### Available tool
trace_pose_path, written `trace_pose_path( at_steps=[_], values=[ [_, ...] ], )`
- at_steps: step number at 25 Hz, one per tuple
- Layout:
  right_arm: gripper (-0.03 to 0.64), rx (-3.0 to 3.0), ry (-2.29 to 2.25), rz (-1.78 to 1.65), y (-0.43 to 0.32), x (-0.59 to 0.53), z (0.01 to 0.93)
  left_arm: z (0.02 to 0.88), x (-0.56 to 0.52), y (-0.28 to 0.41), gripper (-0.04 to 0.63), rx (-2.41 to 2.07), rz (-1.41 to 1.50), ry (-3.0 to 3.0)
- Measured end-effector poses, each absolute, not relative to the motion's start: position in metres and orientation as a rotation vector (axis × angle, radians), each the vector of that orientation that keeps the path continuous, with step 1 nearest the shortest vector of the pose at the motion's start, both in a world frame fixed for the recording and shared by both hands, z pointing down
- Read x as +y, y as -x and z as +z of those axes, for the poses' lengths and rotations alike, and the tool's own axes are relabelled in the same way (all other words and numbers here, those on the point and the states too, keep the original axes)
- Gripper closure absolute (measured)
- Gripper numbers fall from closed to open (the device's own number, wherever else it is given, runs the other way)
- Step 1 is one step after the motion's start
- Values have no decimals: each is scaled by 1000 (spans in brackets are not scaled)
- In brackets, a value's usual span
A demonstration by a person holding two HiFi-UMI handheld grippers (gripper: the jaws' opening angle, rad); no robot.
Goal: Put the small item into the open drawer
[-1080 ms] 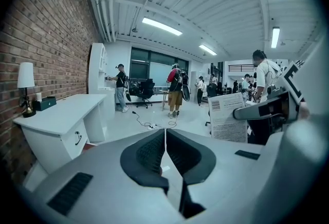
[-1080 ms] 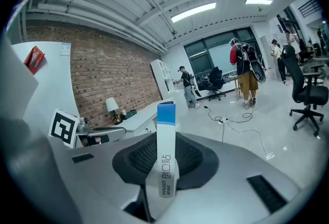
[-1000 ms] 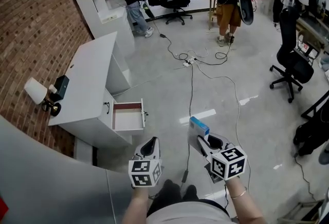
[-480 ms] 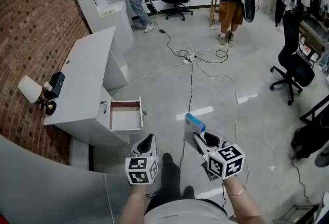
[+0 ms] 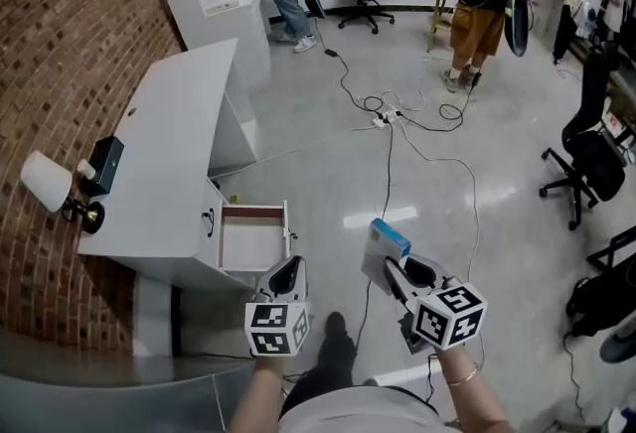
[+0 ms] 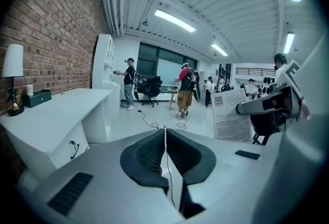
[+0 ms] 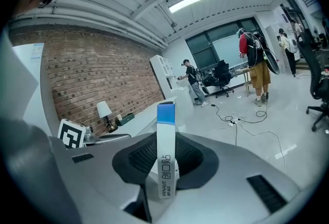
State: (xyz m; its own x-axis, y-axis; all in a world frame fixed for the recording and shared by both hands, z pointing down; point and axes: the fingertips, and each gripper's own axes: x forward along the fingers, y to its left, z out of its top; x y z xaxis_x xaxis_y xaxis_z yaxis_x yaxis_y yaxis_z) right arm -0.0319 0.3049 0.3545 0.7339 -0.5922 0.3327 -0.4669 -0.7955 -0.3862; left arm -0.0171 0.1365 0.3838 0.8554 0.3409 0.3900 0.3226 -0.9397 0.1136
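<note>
Only the head view shows the open drawer (image 5: pixel 246 246) near the box (image 5: pixel 387 243).

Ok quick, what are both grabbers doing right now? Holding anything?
Left gripper: shut, holding nothing.
Right gripper: shut on the small white box with a blue end.

Rough red brick wall (image 5: pixel 60 44) at nine o'clock; smooth matt white desk (image 5: pixel 169 153). The pale floor (image 5: pixel 427 193) at two o'clock is glossy. The box (image 5: pixel 385 247) looks like smooth cardboard.
</note>
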Motion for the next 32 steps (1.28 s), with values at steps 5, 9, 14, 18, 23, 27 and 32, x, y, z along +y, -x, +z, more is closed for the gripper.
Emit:
trace_pose_path(
  at_steps=[5,9,14,18,23,27,32],
  values=[
    [526,861,2654,-659,-46,250,352,383,86,-53,568,514,622,-2971],
    [526,889,2637,-664,-95,216,350,383,51,-94,568,473,621,-2968],
    [526,988,2620,-693,-142,185,347,382,18,-130,568,362,607,-2958],
    [526,1109,2590,-740,-180,149,353,388,-12,-153,568,238,607,-2948],
    [526,1362,2493,-825,-237,91,365,395,-56,-183,568,-17,596,-2914],
    [526,1636,2397,-898,-276,35,376,399,-94,-197,568,-270,563,-2849],
    [526,1963,2236,-997,-299,-21,398,415,-126,-194,568,-574,544,-2750]
  ],
)
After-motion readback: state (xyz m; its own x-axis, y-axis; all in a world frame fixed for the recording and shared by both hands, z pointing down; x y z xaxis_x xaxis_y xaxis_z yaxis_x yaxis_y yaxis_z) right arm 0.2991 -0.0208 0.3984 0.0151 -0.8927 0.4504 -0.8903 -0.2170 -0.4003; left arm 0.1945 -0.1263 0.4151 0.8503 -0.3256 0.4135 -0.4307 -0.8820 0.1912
